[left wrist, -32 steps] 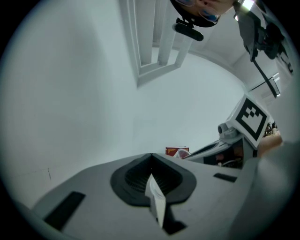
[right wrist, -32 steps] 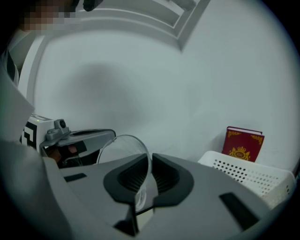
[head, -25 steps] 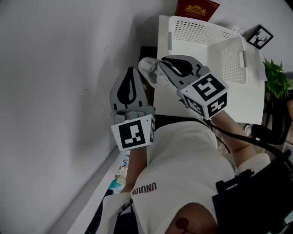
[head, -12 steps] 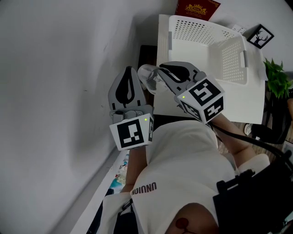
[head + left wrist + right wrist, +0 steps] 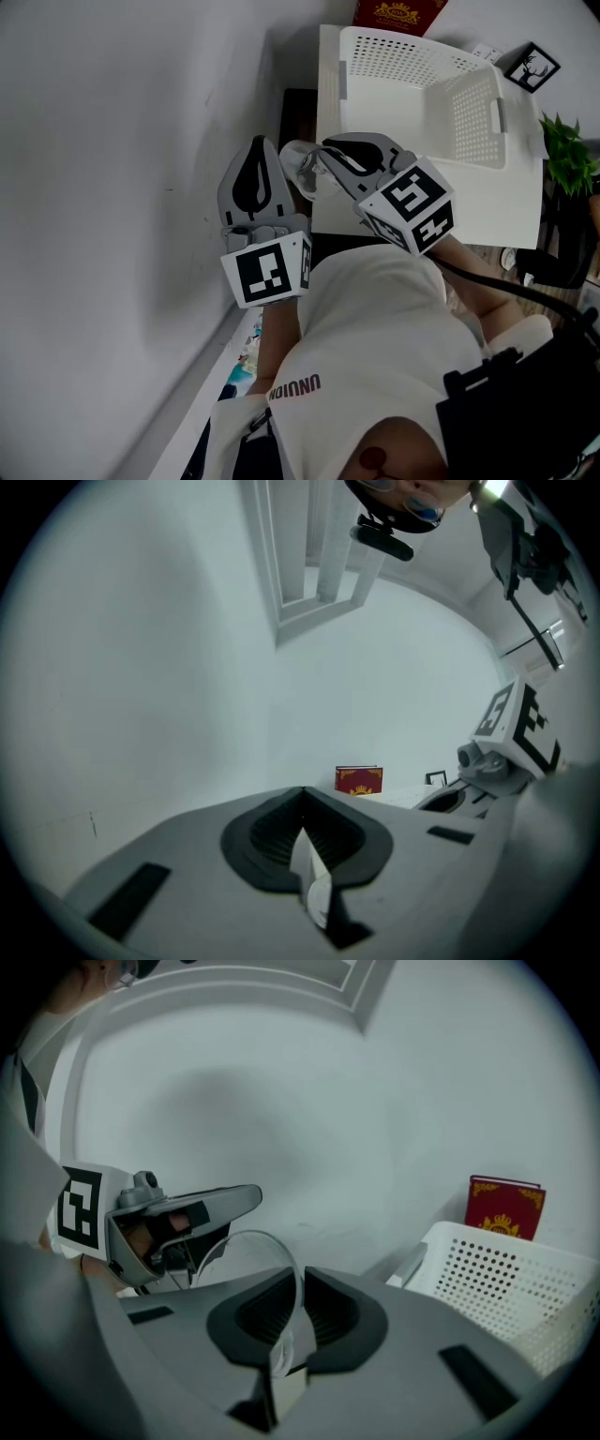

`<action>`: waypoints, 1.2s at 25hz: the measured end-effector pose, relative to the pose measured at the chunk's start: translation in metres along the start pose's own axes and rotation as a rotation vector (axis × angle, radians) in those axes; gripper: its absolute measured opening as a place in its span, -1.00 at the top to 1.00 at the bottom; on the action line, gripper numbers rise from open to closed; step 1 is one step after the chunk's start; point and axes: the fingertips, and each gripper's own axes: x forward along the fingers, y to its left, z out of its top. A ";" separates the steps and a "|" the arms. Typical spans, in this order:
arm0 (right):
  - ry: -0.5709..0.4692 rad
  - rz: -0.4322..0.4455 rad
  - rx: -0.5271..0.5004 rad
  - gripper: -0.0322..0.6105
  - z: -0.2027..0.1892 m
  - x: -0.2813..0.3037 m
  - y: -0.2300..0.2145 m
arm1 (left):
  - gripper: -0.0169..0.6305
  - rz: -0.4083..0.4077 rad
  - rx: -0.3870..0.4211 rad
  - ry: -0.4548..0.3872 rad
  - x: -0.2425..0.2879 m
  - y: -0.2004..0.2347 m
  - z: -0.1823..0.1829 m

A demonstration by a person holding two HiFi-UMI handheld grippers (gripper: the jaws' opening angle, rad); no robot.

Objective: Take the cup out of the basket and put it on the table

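Note:
A clear cup (image 5: 298, 165) hangs out past the left edge of the white table (image 5: 487, 211), well outside the white perforated basket (image 5: 417, 42). My right gripper (image 5: 319, 156) is shut on the cup's thin rim. In the right gripper view the cup's wall (image 5: 239, 1258) rises from between the dark pads of that gripper (image 5: 298, 1283). My left gripper (image 5: 260, 145) stands just left of the cup, shut with nothing in it. The left gripper view shows its pads (image 5: 302, 799) meeting at the tip.
The basket sits at the back of the table. A red book (image 5: 398, 11) stands behind it against the wall. A small framed picture (image 5: 532, 68) and a green plant (image 5: 567, 155) are at the right. A plain wall fills the left side.
My right gripper has sunk a little with the cup and drawn slightly toward the left gripper. The left gripper has stayed put.

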 end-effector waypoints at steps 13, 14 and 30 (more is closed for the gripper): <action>0.035 0.002 0.034 0.78 -0.021 0.000 0.000 | 0.91 -0.024 0.004 0.021 0.007 -0.007 -0.010; 0.038 0.001 0.039 0.78 -0.023 0.000 0.000 | 0.91 -0.026 0.005 0.022 0.008 -0.007 -0.010; 0.083 -0.034 0.094 0.78 -0.050 -0.006 -0.004 | 0.91 -0.061 0.006 0.058 0.013 -0.012 -0.023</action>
